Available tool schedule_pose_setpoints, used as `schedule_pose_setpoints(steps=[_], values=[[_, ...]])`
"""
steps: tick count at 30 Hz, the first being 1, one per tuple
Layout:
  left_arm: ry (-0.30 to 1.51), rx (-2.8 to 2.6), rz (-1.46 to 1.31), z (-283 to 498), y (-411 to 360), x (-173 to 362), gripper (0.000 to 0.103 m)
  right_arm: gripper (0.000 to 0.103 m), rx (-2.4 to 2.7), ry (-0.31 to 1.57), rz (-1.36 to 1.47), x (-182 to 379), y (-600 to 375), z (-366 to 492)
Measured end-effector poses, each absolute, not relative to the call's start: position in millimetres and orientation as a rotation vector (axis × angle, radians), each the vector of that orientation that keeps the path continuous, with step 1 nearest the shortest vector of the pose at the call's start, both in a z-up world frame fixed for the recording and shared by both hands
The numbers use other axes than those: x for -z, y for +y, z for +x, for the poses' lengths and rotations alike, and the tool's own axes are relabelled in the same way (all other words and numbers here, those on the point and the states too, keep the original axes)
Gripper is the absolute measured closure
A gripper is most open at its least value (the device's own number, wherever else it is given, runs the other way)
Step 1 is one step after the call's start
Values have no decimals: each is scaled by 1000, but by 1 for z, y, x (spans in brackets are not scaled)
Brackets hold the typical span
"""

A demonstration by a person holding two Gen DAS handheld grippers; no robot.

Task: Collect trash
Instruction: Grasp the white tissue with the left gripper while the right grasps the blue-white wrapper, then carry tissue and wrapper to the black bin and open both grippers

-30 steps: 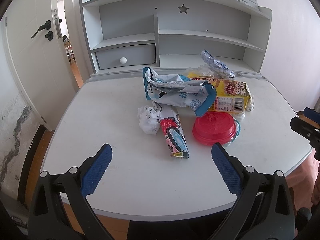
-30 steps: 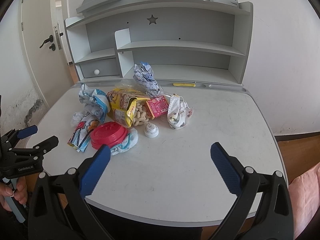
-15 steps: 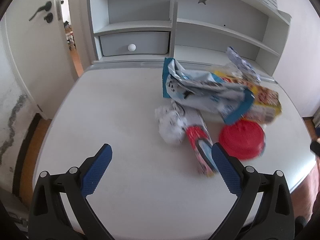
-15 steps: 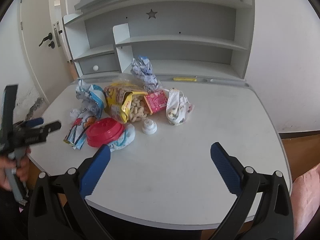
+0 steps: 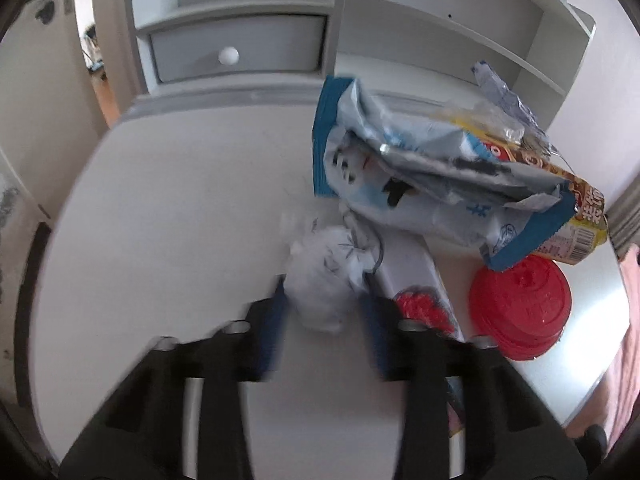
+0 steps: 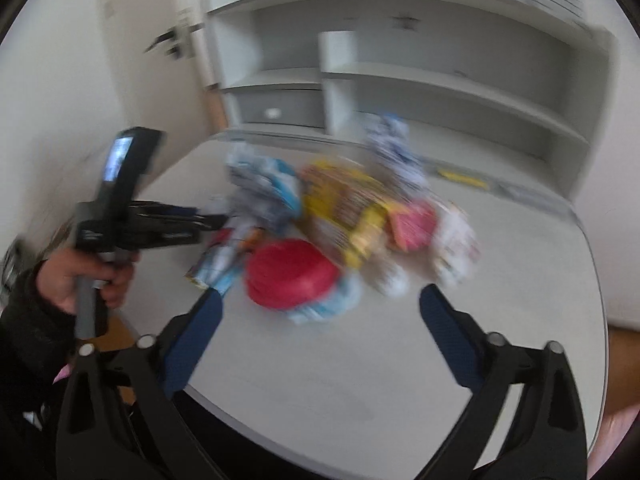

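Note:
A pile of trash lies on the white desk [image 5: 168, 216]. In the left wrist view my left gripper [image 5: 324, 292] has its jaws narrowed around a crumpled white wrapper [image 5: 324, 276], one blue finger [image 5: 276, 312] on each side; motion blur hides whether they press it. Beside it lie a blue-and-white bag [image 5: 420, 176], a yellow snack bag [image 5: 576, 216], a red lid [image 5: 520, 312] and a red-printed wrapper [image 5: 420, 304]. In the blurred right wrist view my right gripper [image 6: 320, 320] is open and empty above the desk's front, short of the red lid [image 6: 292, 276]. The left gripper [image 6: 200, 220] reaches into the pile's left side.
A grey shelf unit with a drawer [image 5: 240, 48] stands at the back of the desk. A door [image 5: 32, 60] is at the left. The desk's front edge [image 6: 360, 456] is below my right gripper. More wrappers [image 6: 456, 236] lie at the pile's right.
My left gripper has moved forward and down to the crumpled white wrapper and its jaws have narrowed around it. My right gripper has swung left toward the pile and stays open.

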State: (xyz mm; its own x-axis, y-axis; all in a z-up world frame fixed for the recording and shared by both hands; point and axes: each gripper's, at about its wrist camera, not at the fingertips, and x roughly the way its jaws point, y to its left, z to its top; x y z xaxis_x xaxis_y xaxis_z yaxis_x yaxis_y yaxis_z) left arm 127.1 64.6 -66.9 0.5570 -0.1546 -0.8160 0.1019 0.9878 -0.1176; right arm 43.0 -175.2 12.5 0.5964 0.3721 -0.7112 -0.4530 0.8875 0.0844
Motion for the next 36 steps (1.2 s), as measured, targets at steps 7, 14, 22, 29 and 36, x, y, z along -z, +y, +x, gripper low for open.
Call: schedule_pose_setpoints(steps=[7, 14, 22, 29, 36], values=[[921, 153, -71, 109, 90, 53, 78, 31, -575, 850, -265, -18, -102, 101], [912, 152, -59, 89, 105, 48, 78, 45, -535, 920, -353, 4, -66, 140], [852, 153, -26, 72, 97, 25, 78, 84, -519, 857, -310, -8, -66, 131], [759, 267, 26, 62, 35, -18, 78, 85, -393, 692, -60, -67, -175, 70], [685, 702, 151, 22, -140, -39, 78, 84, 29, 666, 167, -48, -373, -38]])
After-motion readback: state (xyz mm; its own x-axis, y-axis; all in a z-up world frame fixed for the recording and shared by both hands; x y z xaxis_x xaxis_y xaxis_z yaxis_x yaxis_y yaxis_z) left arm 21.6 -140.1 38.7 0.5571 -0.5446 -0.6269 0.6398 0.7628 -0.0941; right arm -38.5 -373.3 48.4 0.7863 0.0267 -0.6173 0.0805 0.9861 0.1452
